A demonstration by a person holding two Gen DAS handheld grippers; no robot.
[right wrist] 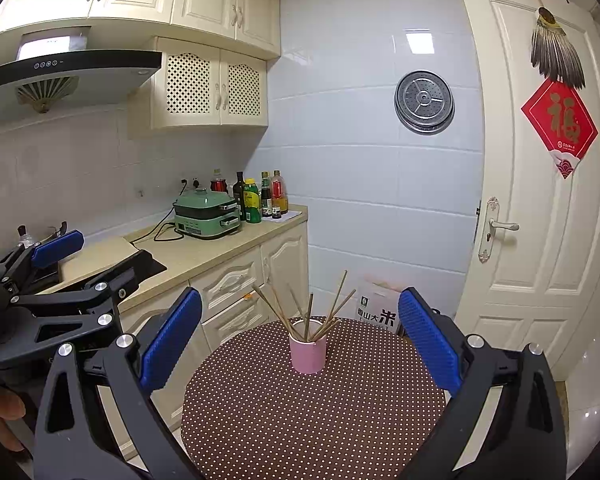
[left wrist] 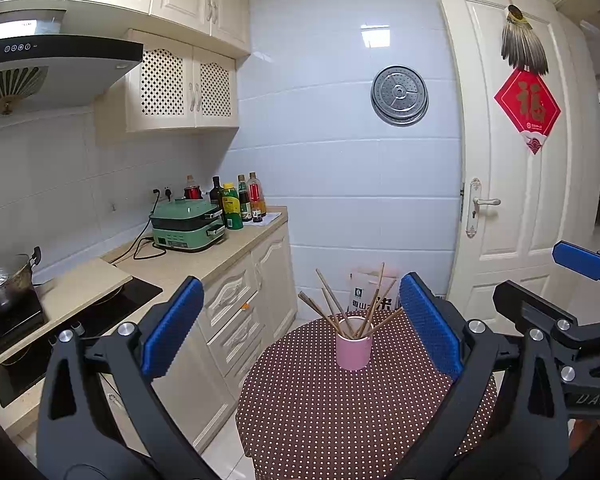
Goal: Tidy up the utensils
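Our left gripper (left wrist: 302,330) hangs spread and empty. Near the far edge of the round brown polka-dot table (left wrist: 340,420) stands the pink cylindrical cup (left wrist: 353,348) holding wooden chopsticks (left wrist: 340,304). Our right gripper (right wrist: 300,332) is likewise spread.

**Chopsticks in a pink cup**

A pink cylindrical cup (left wrist: 354,349) stands upright on the dotted round tabletop, ahead of and between the jaws in both views. Brown wooden chopsticks (left wrist: 332,304) stand in it, fanned outward at differing tilts.
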